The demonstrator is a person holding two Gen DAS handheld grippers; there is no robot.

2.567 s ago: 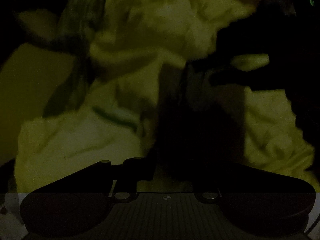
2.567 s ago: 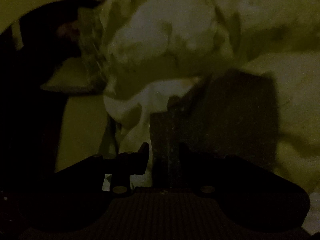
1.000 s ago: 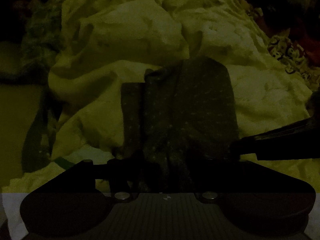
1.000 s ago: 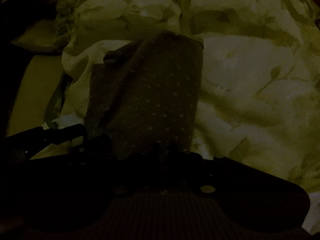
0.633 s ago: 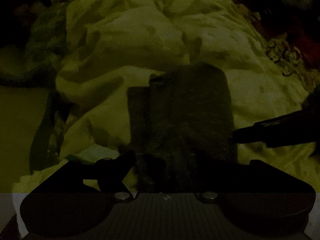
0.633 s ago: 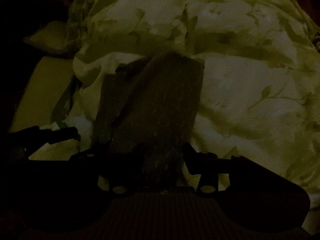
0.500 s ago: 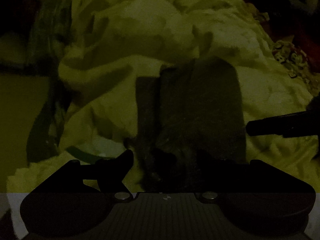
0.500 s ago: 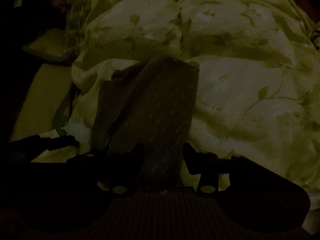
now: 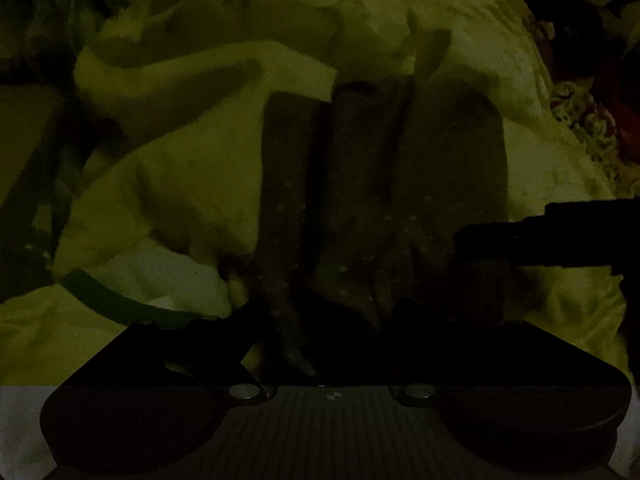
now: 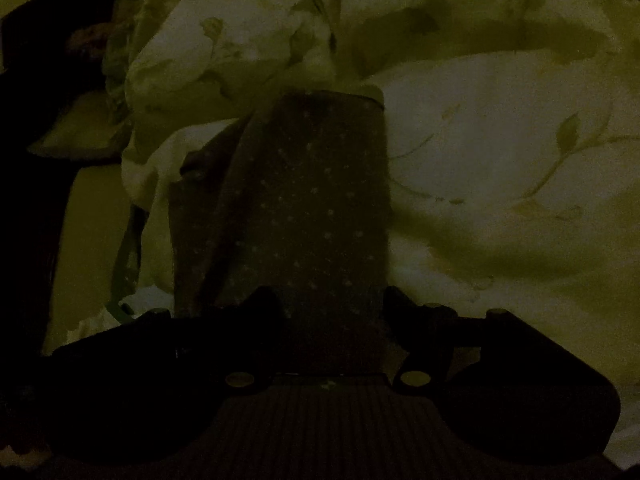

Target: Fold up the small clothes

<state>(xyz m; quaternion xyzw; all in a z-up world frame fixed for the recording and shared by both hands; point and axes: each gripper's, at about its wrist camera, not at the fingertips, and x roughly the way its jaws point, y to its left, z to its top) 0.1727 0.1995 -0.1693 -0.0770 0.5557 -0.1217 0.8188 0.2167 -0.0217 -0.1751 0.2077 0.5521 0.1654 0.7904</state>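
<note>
The scene is very dim. A small dark garment with pale dots (image 9: 360, 208) (image 10: 312, 216) lies folded in lengthwise layers on pale leaf-print bedding (image 10: 500, 168). Its near end runs between the fingers of both grippers. My left gripper (image 9: 326, 316) stands open at the garment's near edge; its left finger (image 9: 248, 320) shows, while the right one is lost in the dark. My right gripper (image 10: 330, 300) has its jaws opening, with the cloth between them and its pads clear of it. A right gripper finger (image 9: 540, 236) reaches in from the right beside the garment.
Rumpled pale bedding (image 9: 240, 80) rises in thick folds behind the garment. A green-edged cloth (image 9: 120, 296) lies near left. Patterned dark fabric (image 9: 580, 120) sits far right. In the right wrist view, a dark curved edge (image 10: 40, 160) borders the left.
Both grippers were shut on the garment's near end and have since opened. The garment has settled flat on the bedding, and both cameras have sunk closer to it.
</note>
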